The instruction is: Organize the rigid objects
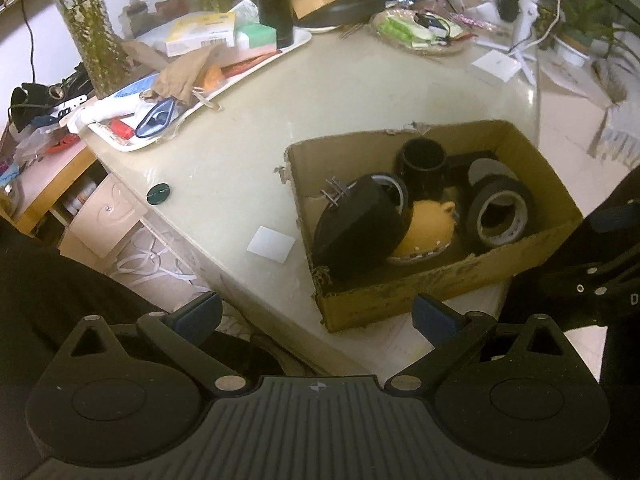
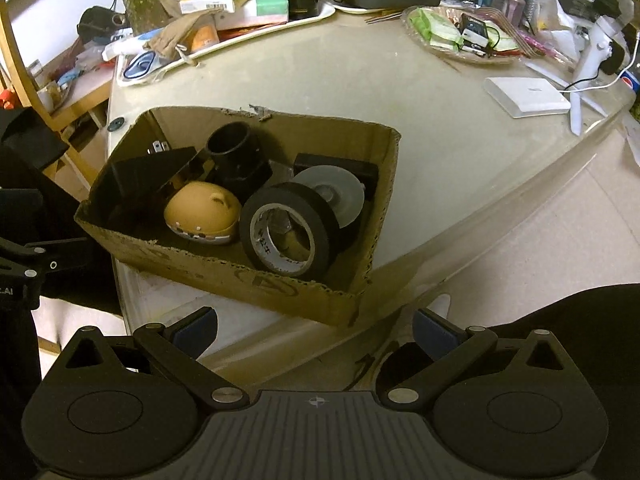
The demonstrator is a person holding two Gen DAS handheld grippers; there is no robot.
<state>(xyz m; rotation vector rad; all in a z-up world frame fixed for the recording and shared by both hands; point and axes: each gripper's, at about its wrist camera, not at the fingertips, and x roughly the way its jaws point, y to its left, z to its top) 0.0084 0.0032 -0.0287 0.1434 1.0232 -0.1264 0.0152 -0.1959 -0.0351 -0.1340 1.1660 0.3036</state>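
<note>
Resting at the near edge of the pale glossy surface (image 1: 360, 92), 1 open brown cardboard box (image 1: 420, 296) holds 1 roll of black tape (image 2: 286, 236) standing on edge, 1 grey disc (image 2: 332, 190) behind it, 1 tan dome-shaped object (image 2: 202, 212), 1 black cylindrical cup (image 2: 236, 152) and 1 black wedge-shaped block (image 1: 360, 228). Left claw (image 1: 316, 316): spread wide, holding nothing, short of the box. Right claw (image 2: 316, 326): likewise wide apart and empty.
</note>
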